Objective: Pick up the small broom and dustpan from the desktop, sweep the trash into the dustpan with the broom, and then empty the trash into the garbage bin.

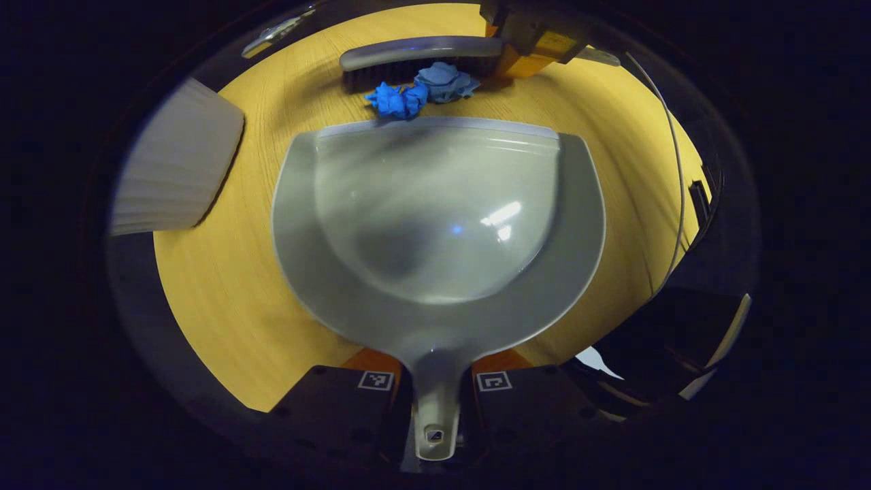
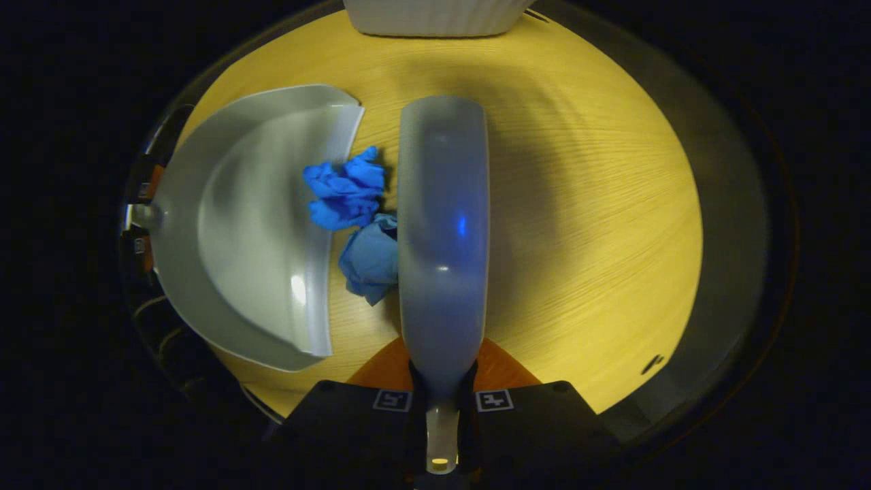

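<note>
Left gripper [image 1: 435, 401] was clamped on the dustpan [image 1: 435, 224] by its narrow handle, pan flat on the yellow tabletop [image 1: 224, 292], lip toward the trash. Right gripper [image 2: 442, 408] was closed on the broom [image 2: 442, 224] at the handle neck, bristles down just beside the trash.

Both tools looked like light, rigid, smooth plastic; the handle seemed the right hold for each, though likely to twist in the grip.

The two crumpled blue paper wads [image 1: 418, 92] lay between pan lip and bristles: soft, very light, prone to roll. Beyond stood the white ribbed garbage bin [image 2: 435, 17].
</note>
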A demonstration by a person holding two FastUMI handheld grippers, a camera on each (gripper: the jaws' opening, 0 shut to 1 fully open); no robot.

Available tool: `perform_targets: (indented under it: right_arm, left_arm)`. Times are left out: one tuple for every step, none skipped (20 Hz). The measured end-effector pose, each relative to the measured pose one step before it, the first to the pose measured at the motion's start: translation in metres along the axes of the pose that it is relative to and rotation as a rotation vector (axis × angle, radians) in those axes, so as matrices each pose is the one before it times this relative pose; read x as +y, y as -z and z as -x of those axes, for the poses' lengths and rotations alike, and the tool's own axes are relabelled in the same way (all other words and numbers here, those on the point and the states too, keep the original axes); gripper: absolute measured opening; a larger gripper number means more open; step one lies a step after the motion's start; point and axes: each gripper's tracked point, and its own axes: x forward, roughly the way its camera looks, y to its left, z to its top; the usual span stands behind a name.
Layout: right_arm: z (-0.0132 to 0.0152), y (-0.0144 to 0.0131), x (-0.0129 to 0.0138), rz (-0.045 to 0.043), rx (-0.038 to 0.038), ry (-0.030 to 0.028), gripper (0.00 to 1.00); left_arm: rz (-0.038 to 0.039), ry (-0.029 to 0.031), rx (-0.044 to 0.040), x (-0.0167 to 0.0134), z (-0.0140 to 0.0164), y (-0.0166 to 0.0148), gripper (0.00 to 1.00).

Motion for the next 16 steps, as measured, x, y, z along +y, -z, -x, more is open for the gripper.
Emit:
perform_targets:
  right_arm:
    - [0.00064,0.00721,0.00908,-0.0156,-0.00034,-0.05236,0.19]
    - [-0.00198,0.00597,0.01064,-0.00893,0.0,-0.05454,0.19]
    - [-0.00118,0.00201,0.01034,-0.00365,0.00282,-0.06001,0.28]
    - [-0.00068,0.00551,0.00789,-0.0043,0.0087,-0.0669,0.28]
    - [0.00359,0.00476,0.00672,0.00086,0.01594,-0.05593,0.19]
    - [0.0007,0.00816,0.00862,-0.0031,0.00915,-0.0509,0.28]
    - [-0.00047,0.0025,0.00069,-0.01863,0.00506,-0.0538,0.28]
    - [0.00002,-0.00509,-0.00077,-0.00981,-0.01367,-0.02402,0.27]
    - [0.00103,-0.00015,0.00223,-0.01334,-0.02389,-0.01741,0.28]
    - [0.00166,0.00078,0.00354,-0.03189,-0.03569,-0.02967,0.28]
    - [0.00846,-0.00165,0.0075,-0.04496,-0.05372,-0.04408,0.28]
    - [0.00976,-0.00082,0.00883,-0.05609,-0.0635,-0.05909,0.28]
    - [0.00891,0.00155,0.00933,-0.04981,-0.07672,-0.05275,0.19]
    - [0.01316,-0.00051,0.00977,-0.03545,-0.07908,-0.05032,0.28]
    - [0.00985,0.00457,0.00321,-0.03063,-0.0738,-0.05027,0.19]
    - [0.01409,-0.00052,0.00316,-0.02316,-0.07743,-0.04121,0.19]
  left_arm:
    - [-0.00519,0.00582,-0.00814,-0.00027,-0.00144,-0.00015,0.28]
    - [-0.00953,0.00683,-0.00502,-0.00053,-0.00058,0.00115,0.28]
    - [-0.0291,0.00091,-0.02012,-0.0007,0.00051,-0.00151,0.28]
    - [-0.02542,-0.00548,-0.00818,-0.00028,-0.00262,0.00287,0.28]
    - [-0.02713,-0.00665,-0.00068,-0.00106,0.00042,0.00265,0.28]
    - [-0.02371,-0.00636,-0.00534,-0.00086,-0.00405,0.00396,0.28]
    - [-0.01229,-0.0056,-0.0027,-0.00179,-0.00219,0.00172,0.28]
    - [0.00107,-0.00187,0.00605,-0.00043,0.00035,0.00383,0.29]
    - [-0.00156,-0.00345,-0.01254,0.00017,-0.00098,-0.00209,0.28]
    - [-0.00337,-0.0082,-0.01358,0.00039,-0.00054,-0.00042,0.28]
    - [0.00755,-0.0089,-0.01237,-0.00138,-0.00018,0.00038,0.28]
    - [0.01214,-0.00523,-0.02304,0.00105,0.00354,-0.00243,0.28]
    - [0.01551,-0.00848,-0.04498,0.00115,0.00451,-0.00648,0.29]
    - [0.01867,-0.00409,-0.03879,0.00028,-0.00002,-0.00246,0.28]
    - [0.02335,-0.01237,-0.05346,0.00039,0.00891,-0.00586,0.28]
    - [0.02077,-0.0064,-0.04702,-0.00023,0.00679,-0.00768,0.28]
